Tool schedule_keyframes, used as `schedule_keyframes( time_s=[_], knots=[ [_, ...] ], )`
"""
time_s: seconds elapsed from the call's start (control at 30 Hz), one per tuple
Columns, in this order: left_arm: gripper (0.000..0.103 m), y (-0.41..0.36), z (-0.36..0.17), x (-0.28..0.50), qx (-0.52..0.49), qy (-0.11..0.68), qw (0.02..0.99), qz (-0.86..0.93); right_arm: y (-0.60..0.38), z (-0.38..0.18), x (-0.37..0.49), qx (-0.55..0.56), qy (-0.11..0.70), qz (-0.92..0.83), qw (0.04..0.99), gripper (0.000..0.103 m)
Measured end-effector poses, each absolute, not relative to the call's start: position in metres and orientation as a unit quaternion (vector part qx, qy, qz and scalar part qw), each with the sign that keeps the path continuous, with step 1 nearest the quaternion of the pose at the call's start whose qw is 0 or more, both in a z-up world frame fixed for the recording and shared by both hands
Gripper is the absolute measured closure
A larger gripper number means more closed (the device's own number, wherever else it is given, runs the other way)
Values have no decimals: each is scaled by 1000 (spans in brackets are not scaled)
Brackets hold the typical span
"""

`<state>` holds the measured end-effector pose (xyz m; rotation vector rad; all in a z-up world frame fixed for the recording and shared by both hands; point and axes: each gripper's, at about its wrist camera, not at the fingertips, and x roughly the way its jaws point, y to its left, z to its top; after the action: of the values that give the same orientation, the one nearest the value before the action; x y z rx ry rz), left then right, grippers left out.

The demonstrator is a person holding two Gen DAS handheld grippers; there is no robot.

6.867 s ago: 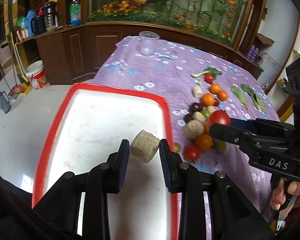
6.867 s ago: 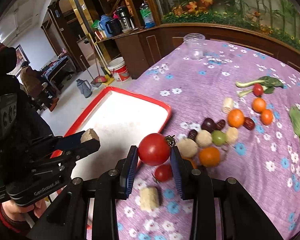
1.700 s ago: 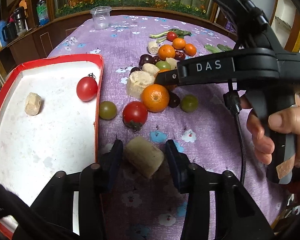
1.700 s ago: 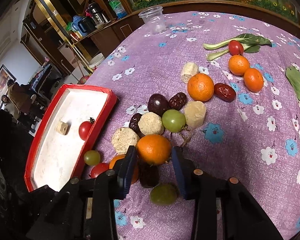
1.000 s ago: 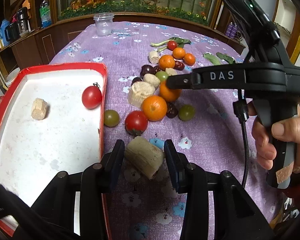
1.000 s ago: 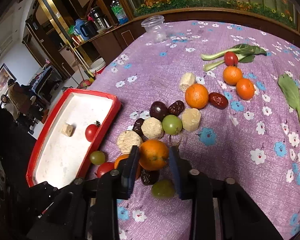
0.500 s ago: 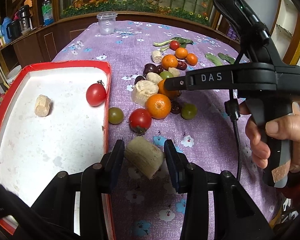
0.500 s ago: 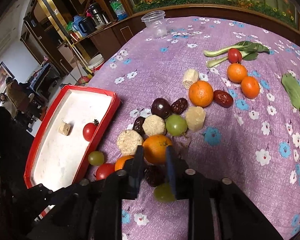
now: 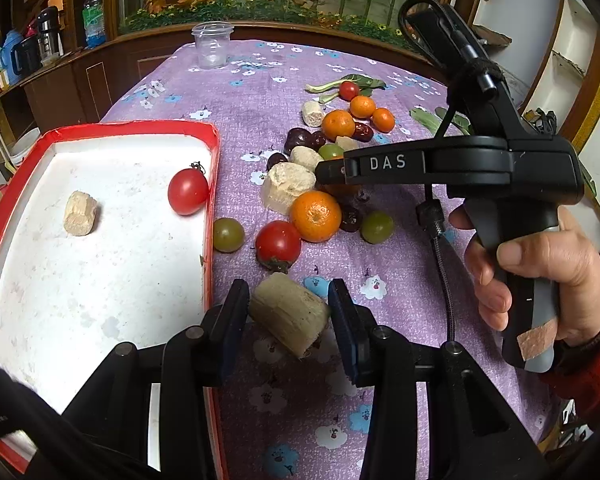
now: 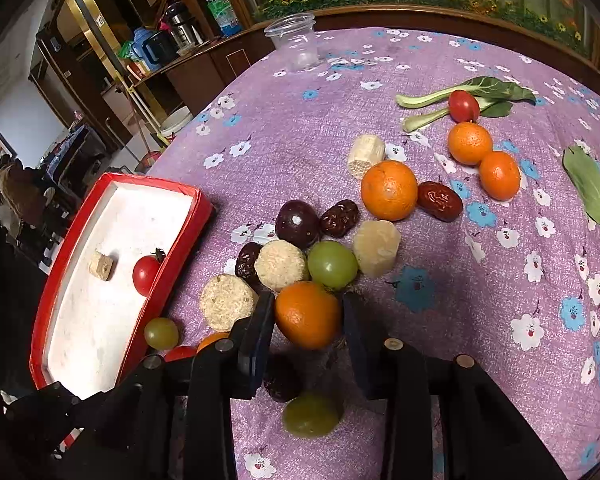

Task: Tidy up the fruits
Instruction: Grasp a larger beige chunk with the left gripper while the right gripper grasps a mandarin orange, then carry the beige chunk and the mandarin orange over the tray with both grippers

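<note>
My left gripper (image 9: 288, 312) is shut on a pale sugarcane chunk (image 9: 288, 314), held above the purple cloth just right of the red-rimmed white tray (image 9: 214, 184). The tray holds a red tomato (image 9: 188, 191) and a sugarcane chunk (image 9: 80, 213). My right gripper (image 10: 306, 324) is shut on an orange (image 10: 307, 314), lifted over the fruit pile. In the left wrist view it reaches in from the right above the pile. Another orange (image 9: 315, 216), a red tomato (image 9: 278, 245) and green grapes (image 9: 228, 234) lie on the cloth.
Further fruit lies behind: oranges (image 10: 389, 190), dates (image 10: 440, 201), a dark plum (image 10: 297, 218), sugarcane pieces (image 10: 281, 265), a tomato (image 10: 463, 106) on green leaves (image 10: 488, 88). A clear plastic cup (image 10: 296, 42) stands at the far edge. The tray overhangs the table's left side.
My right gripper has lifted the orange slightly off the pile. My left gripper keeps the sugarcane chunk and has risen a little; the tray contents are unchanged.
</note>
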<state>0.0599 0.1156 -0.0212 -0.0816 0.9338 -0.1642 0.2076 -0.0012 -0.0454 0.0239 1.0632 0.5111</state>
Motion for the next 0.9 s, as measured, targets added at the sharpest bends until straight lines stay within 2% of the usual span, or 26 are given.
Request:
schedule_keyframes(
  time_s=[0.9],
  knots=[
    [64,151,14,51,-49,420,905,-48,18,19,168,21,463,301,833,70]
  ],
)
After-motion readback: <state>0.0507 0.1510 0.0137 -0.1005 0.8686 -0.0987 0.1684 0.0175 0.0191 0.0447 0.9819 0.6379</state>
